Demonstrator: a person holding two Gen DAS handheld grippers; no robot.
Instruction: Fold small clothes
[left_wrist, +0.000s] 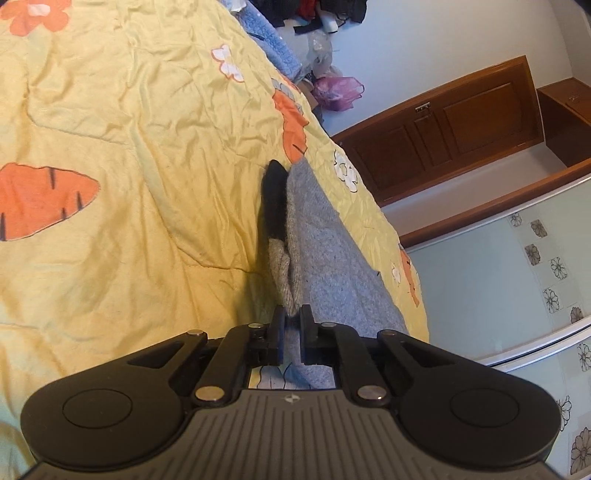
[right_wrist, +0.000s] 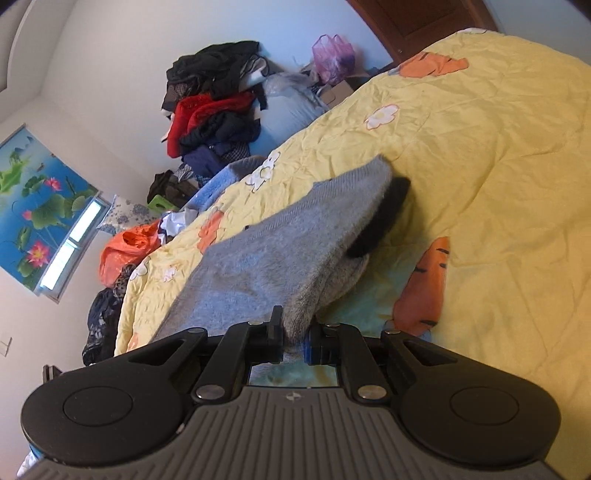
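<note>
A grey knitted garment (left_wrist: 325, 254) was held up over a yellow quilt (left_wrist: 129, 147) printed with carrots and flowers, one edge in each tool. In the left wrist view, the left gripper (left_wrist: 291, 317) was seen closed on a twisted beige-grey fold of the knit, the cloth being pinched between its black fingers (left_wrist: 277, 328). A black trim part (left_wrist: 274, 199) of the garment was seen beyond the fold, hanging close against the quilt. In the right wrist view, the right gripper (right_wrist: 295, 328) was likewise clamped on the garment (right_wrist: 266, 258), a thick bunch of grey knit being pressed between its jaws, and the black trim (right_wrist: 384, 218) was seen at the far end, just over the bedding.

Containers were seen only beyond the bed. A purple plastic bag (right_wrist: 332, 55) was stood by the wall near a cardboard box (right_wrist: 338, 90); what it held could not be made out. An orange plastic bag (right_wrist: 125, 251) was lying at the bed's edge, crumpled, with white and patterned cloth beside its mouth. A pile of clothes (right_wrist: 214, 110), dark and red, was heaped against the wall.
</note>
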